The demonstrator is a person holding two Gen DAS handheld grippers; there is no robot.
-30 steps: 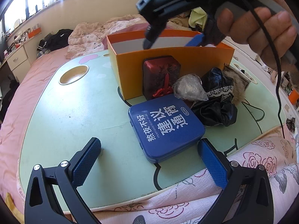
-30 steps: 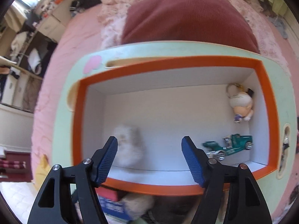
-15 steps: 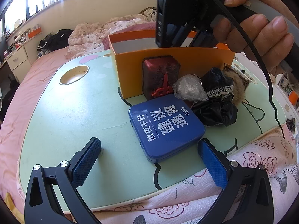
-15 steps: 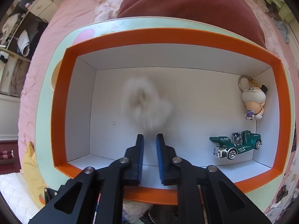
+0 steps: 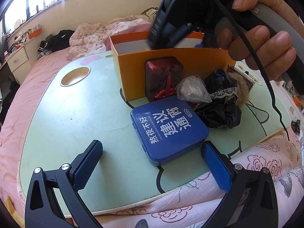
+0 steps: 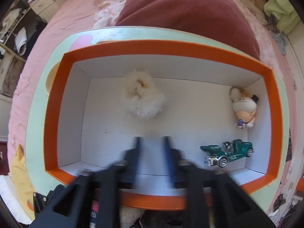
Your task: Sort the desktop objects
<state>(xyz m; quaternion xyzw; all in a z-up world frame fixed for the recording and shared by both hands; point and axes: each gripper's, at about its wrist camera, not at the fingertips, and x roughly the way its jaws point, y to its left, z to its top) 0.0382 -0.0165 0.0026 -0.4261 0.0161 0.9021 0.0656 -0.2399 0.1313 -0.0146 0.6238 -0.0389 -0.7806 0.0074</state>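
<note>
1. The right gripper (image 6: 151,159) hangs over the orange cardboard box with white inside (image 6: 55,117), pointing steeply down. Its jaws have just been opening; they stand apart, blurred, with nothing between them.
2. A fluffy white pom-pom scrunchie (image 6: 143,97) lies on the box floor ahead of the fingertips, apart from them, near the far wall. It is released. It is roughly round, so no clear long axis shows.
3. A green toy car with chrome wheels (image 6: 228,152) lies near the box's right wall, long axis across the box, chrome front toward the gripper side.
4. A white round figure keychain (image 6: 244,107) lies in the far right corner, ring toward the far wall.
5. The left gripper (image 5: 152,163) is held low over the near edge of the pale green lap table (image 5: 66,114), jaws wide apart and empty.
6. A blue square tin with white lettering (image 5: 169,127) lies flat between and just beyond its fingertips, turned cornerwise to the table's near edge.
7. Behind the tin, against the box's near wall, stand a dark red rectangular case (image 5: 163,76), a clear plastic bag of silvery stuff (image 5: 191,90), a black lace-trimmed scrunchie (image 5: 220,102) and a brown furry item (image 5: 241,87).
8. A hand (image 5: 262,38) grips the right gripper's handle above the box.
</note>
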